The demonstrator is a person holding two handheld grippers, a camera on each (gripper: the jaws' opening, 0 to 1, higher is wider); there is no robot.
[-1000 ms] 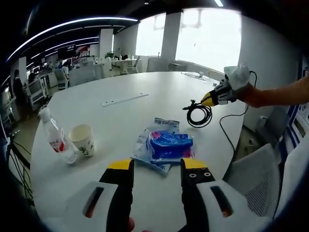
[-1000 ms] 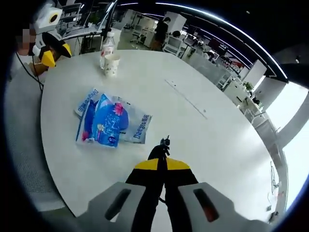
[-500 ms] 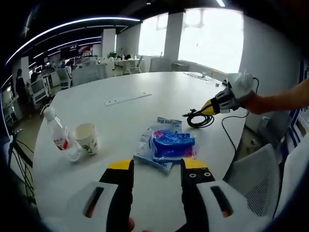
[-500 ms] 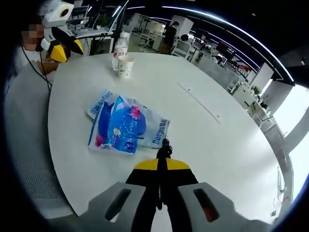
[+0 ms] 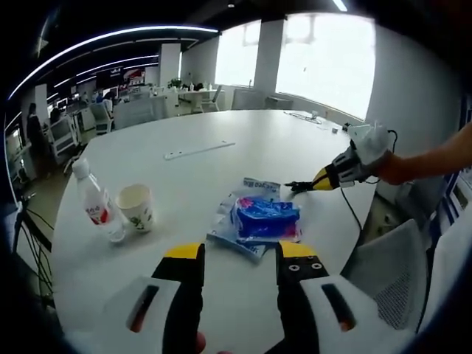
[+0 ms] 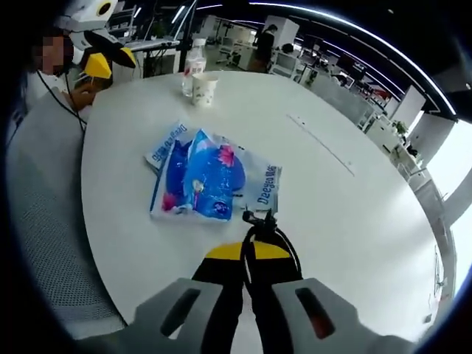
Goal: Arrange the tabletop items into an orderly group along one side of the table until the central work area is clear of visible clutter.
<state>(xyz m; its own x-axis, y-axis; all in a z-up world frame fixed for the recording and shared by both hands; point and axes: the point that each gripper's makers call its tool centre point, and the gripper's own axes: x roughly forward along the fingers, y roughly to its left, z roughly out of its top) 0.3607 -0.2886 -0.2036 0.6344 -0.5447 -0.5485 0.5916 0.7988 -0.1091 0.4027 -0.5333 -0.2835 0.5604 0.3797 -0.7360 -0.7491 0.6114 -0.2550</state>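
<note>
- Desk (image 5: 243, 140): big round white top. A flat pale strip (image 5: 199, 150) lies on it toward 12 o'clock in the left gripper view, well apart from the other items.
- Chair (image 5: 391, 284): grey mesh back, 4 o'clock in the left gripper view, off the desk edge.
- Packets (image 6: 200, 179): blue and white plastic packs lying flat and overlapping near the desk edge. In the right gripper view they sit at 11 o'clock from the tongs tips, just beyond them; in the left gripper view they are dead ahead, at 12 o'clock from the tongs.
- Left tongs (image 5: 240, 254): yellow-tipped jaws spread wide, nothing between them, held above the desk edge. They show in the right gripper view at 10 o'clock, off the desk.
- Right tongs (image 6: 245, 252): jaws pinched tight on the cable (image 6: 267, 234). They enter the left gripper view at 3 o'clock, tips near the packets' right end.
- Cable: black, coiled; loops bulge out at the jaw tips, plug end pointing at the packets, very close. Can't tell if it touches them.
- Bottle (image 5: 96, 210): clear plastic, red label, white cap, upright, 9 o'clock in the left gripper view.
- Paper cup (image 5: 136, 206): upright, open, just beside the bottle on its right.
</note>
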